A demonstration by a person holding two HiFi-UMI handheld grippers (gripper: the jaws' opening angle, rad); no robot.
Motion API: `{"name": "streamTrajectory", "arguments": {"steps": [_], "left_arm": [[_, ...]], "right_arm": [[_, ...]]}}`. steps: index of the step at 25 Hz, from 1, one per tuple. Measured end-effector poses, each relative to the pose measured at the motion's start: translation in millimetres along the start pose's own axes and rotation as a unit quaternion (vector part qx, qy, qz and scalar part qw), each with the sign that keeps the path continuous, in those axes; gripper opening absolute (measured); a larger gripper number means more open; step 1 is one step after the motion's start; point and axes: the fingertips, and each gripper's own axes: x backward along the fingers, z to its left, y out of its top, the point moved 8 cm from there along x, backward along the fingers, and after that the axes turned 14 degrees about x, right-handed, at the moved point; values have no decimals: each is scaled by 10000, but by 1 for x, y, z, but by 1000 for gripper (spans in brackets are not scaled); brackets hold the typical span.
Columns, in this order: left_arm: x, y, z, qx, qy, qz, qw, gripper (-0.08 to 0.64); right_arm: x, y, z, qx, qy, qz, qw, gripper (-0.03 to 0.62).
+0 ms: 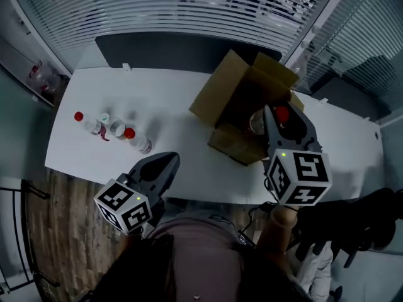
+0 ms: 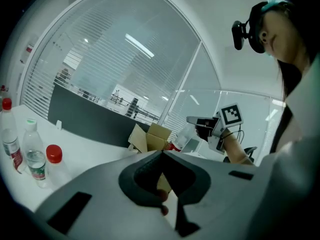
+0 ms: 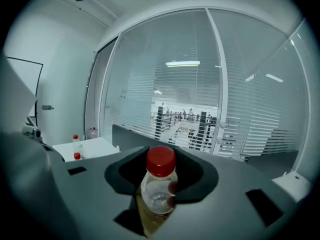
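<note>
The right claw (image 3: 161, 186) is closed on a small clear bottle (image 3: 158, 194) with a red cap (image 3: 160, 161). Its jaws stand narrow and press the body from both sides just below the cap, and the bottle is upright between them. In the head view this claw hangs over the open top of a cardboard box (image 1: 234, 90), which sits on the white tabletop (image 1: 176, 106) toward its right side. So the bottle is in the air above the box and not on the tabletop. I cannot tell if its bottom touches anything inside the box.

I judge the bottle to be light, because it looks nearly empty. Its plastic wall seems thin and smooth, so it may give under strong pressure and may also slip. The upper body near the neck is probably the stiffest part and a good place to hold, and the present grip is about there.

The left claw (image 2: 162, 156) is shut with nothing between its jaws; the tips meet. In the head view it is low, near the front edge of the tabletop, and touches nothing. The things nearest to it are three more bottles (image 1: 114, 128), close together on the left part of the tabletop, two with red caps and one with a pale cap. Behind the tabletop there is a glass wall (image 1: 189, 5) with blinds.
</note>
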Motion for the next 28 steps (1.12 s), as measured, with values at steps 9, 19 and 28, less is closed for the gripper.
{"name": "streamTrajectory", "arguments": {"steps": [9, 19, 28], "left_arm": [[32, -7, 8, 65, -345, 38, 9994, 9], [68, -21, 13, 2, -532, 142, 9985, 9], [111, -21, 24, -40, -270, 219, 9994, 9]], "right_arm": [[51, 21, 27, 123, -381, -100, 9991, 169], [85, 19, 61, 30, -538, -31, 9985, 169], [78, 6, 111, -50, -245, 230, 9994, 169]]}}
